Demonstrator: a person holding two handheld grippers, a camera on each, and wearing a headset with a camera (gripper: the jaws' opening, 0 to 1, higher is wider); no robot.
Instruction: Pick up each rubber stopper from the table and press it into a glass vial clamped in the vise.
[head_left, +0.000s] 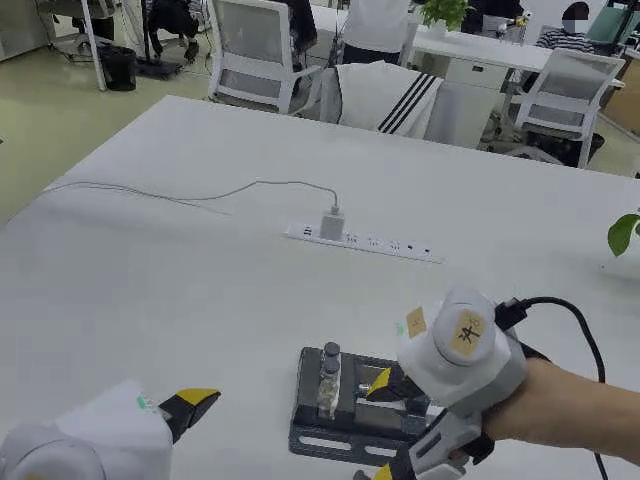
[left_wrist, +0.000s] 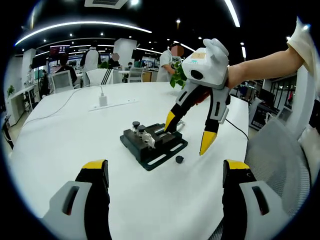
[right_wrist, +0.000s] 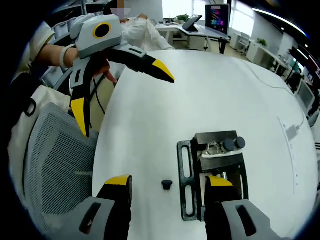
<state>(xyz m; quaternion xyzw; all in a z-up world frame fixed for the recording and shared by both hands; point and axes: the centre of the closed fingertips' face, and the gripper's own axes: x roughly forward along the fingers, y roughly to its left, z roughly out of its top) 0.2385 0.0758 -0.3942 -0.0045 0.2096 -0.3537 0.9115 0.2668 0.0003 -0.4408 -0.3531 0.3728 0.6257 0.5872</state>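
Noted loose rubber stopper on table just beside base of vise, straight ahead between tips of right gripper, jaws wide and empty; left gripper, likewise agape and empty, well apart, so right nearer.

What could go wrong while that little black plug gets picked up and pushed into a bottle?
1. The stopper is small and lies loose on the smooth table beside the vise. The open right gripper might nudge it away instead of grasping it.
2. The open vial is glass. Pressing off-centre could crack or tilt it.
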